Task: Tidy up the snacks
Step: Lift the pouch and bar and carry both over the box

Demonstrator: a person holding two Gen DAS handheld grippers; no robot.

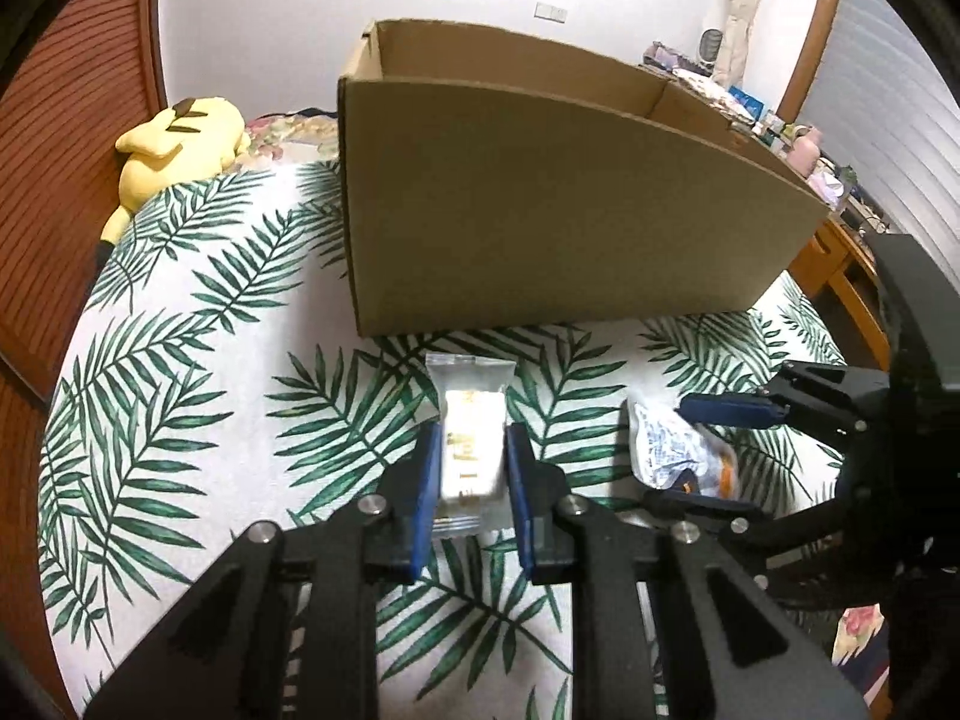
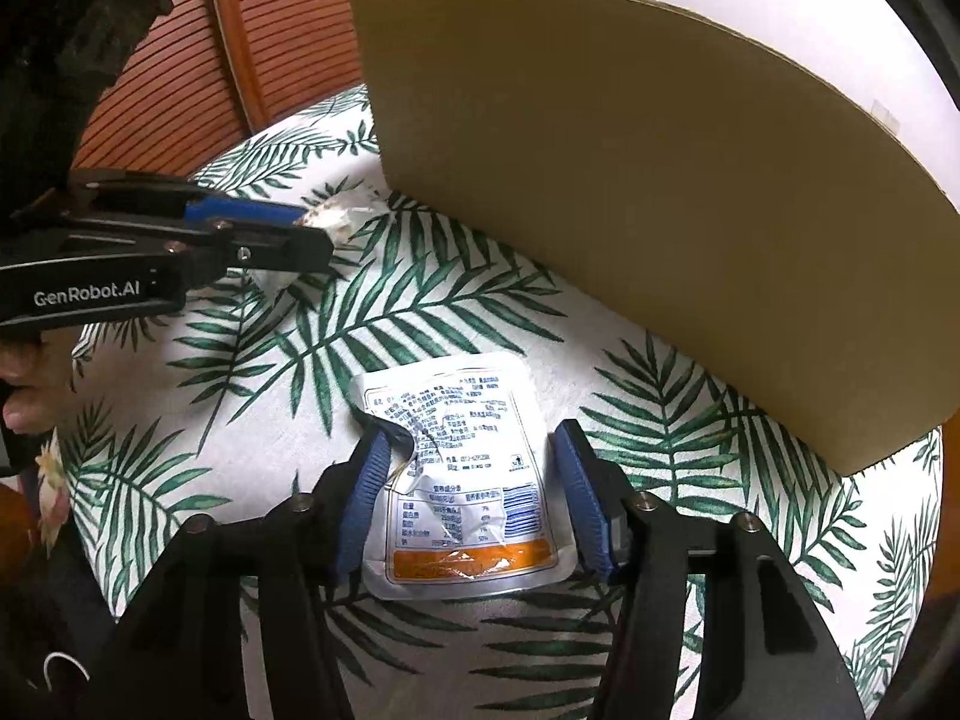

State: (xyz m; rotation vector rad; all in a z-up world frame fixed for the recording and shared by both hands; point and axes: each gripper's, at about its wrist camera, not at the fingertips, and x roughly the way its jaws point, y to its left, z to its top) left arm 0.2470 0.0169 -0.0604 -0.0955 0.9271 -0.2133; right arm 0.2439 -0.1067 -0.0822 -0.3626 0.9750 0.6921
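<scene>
In the left wrist view a small clear snack packet (image 1: 471, 420) with a pale yellow bar inside sits upright between blue pads, and my left gripper (image 1: 471, 462) is shut on it just above the leaf-print cover (image 1: 180, 360). The right wrist view shows that left gripper (image 2: 315, 231) from the side, the packet (image 2: 342, 219) at its tip. A white pouch (image 2: 462, 480) with an orange band lies flat between the jaws of my right gripper (image 2: 468, 480). One pad dents its left edge; the other stands a sliver off its right edge. An open cardboard box (image 1: 540, 210) stands just behind.
A yellow plush toy (image 1: 174, 150) lies at the far left of the bed by slatted wooden doors (image 2: 180, 60). A cluttered wooden desk (image 1: 840, 264) stands to the right behind the box. A person's fingers (image 2: 24, 384) hold the left gripper's handle.
</scene>
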